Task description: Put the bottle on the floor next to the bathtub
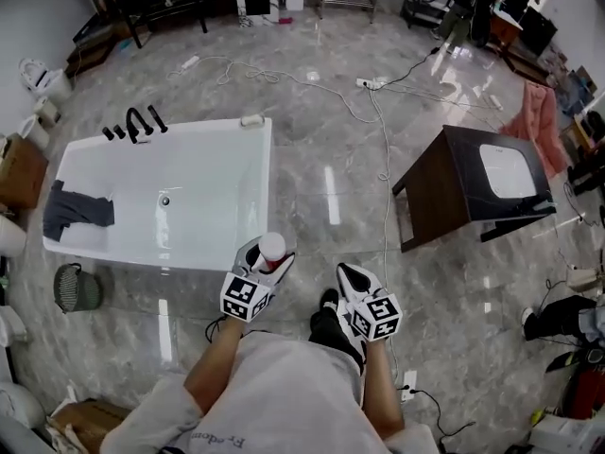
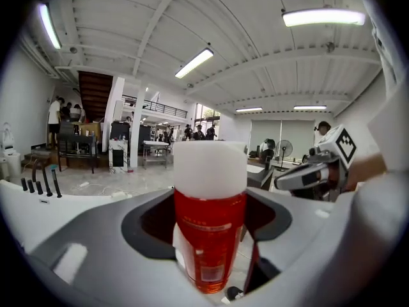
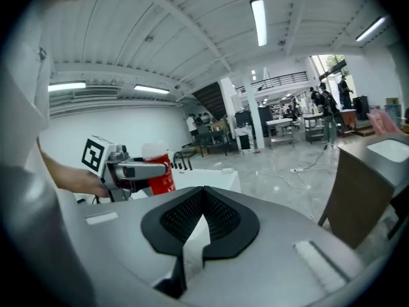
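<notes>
A red bottle with a white cap (image 1: 271, 249) stands upright between the jaws of my left gripper (image 1: 266, 254), which is shut on it, held in the air near the front right corner of the white bathtub (image 1: 217, 225). In the left gripper view the bottle (image 2: 210, 235) fills the middle, pinched at its sides. The right gripper view also shows the bottle (image 3: 160, 172) at the left. My right gripper (image 1: 350, 278) hangs beside the left one over the floor, shut with nothing in it; its jaws meet in the right gripper view (image 3: 203, 197).
A dark towel (image 1: 76, 208) lies in the tub's left end, black taps (image 1: 137, 123) at its back rim. A dark wooden stand with a white basin (image 1: 477, 185) is to the right. Cables (image 1: 378, 112) run over the glossy grey floor. A small basket (image 1: 77, 288) sits left.
</notes>
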`<state>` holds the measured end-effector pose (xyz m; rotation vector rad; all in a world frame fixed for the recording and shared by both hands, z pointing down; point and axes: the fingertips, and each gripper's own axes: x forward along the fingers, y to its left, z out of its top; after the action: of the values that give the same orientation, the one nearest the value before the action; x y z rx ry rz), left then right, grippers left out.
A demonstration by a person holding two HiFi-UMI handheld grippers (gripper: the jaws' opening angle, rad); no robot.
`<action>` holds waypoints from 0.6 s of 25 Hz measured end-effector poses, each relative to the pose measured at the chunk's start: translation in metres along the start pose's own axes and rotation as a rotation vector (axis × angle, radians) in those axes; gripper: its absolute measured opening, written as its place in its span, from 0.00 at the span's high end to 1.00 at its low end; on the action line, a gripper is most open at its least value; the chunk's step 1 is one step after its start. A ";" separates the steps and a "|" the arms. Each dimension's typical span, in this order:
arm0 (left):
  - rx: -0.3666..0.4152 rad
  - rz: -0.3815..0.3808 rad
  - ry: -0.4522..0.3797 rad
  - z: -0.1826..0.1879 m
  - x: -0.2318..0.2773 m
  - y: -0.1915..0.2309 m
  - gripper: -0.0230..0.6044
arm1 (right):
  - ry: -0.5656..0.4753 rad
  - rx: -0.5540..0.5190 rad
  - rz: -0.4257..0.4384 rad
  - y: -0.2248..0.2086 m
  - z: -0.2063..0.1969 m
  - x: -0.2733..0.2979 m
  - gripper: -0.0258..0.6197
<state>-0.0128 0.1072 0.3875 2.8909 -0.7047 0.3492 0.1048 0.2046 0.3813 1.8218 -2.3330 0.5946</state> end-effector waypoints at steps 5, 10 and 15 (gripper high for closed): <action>0.041 0.049 0.012 0.007 0.039 -0.013 0.42 | 0.089 -0.153 0.245 -0.022 0.043 0.010 0.96; 0.092 0.066 0.034 0.018 0.084 -0.021 0.42 | 0.198 -0.269 0.393 -0.036 0.088 0.044 0.96; 0.112 0.109 0.068 0.014 0.125 -0.020 0.42 | 0.276 -0.188 0.489 -0.039 0.105 0.087 0.94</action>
<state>0.1068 0.0684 0.4049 2.9349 -0.8600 0.5136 0.1335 0.0787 0.3226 1.0163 -2.5338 0.6046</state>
